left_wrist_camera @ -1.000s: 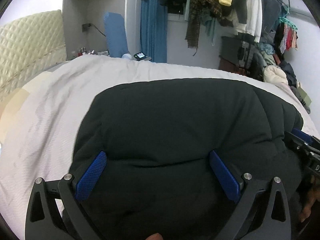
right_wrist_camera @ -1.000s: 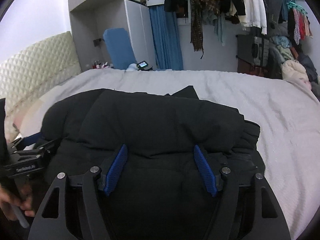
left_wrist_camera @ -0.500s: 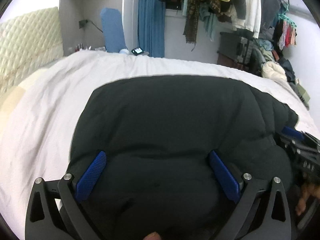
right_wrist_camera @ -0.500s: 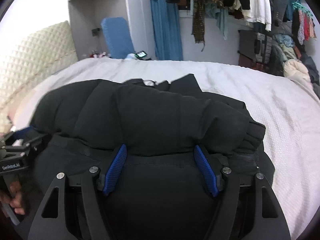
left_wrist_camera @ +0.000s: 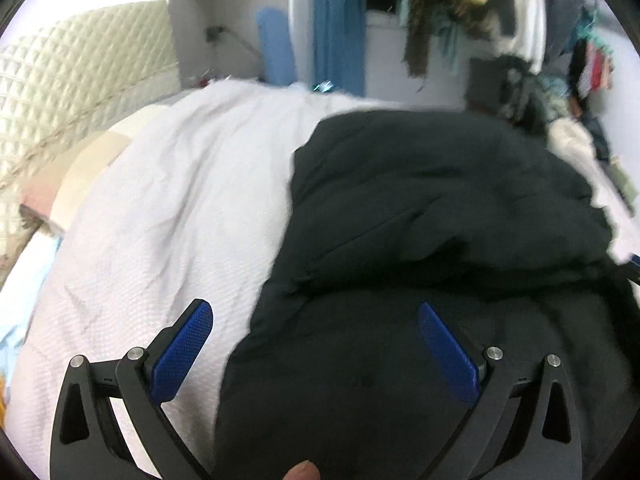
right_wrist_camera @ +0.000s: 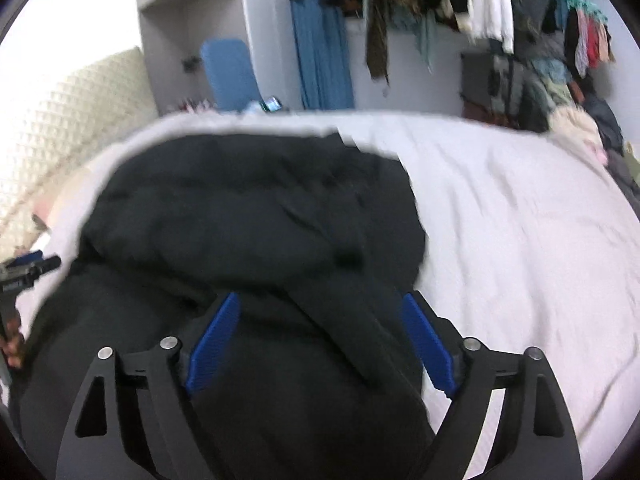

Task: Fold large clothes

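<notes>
A black puffy jacket lies folded in a thick bundle on the white bedspread. My left gripper is open, its blue pads straddling the jacket's near left edge; the left pad is over the bedspread. In the right wrist view the jacket fills the left and middle. My right gripper is open over the jacket's near right edge, with a folded flap of black fabric between the blue pads. The left gripper also shows at the far left of the right wrist view.
A quilted cream headboard and pillows are to the left. A clothes rack with hanging garments and a pile of clothes stand beyond the bed. A blue chair and cabinet are at the back.
Both grippers have drawn outward and back: the left shifted left so the bedspread shows under its left pad, the right shifted right. The jacket bundle now sits between them. Views are motion-blurred.
</notes>
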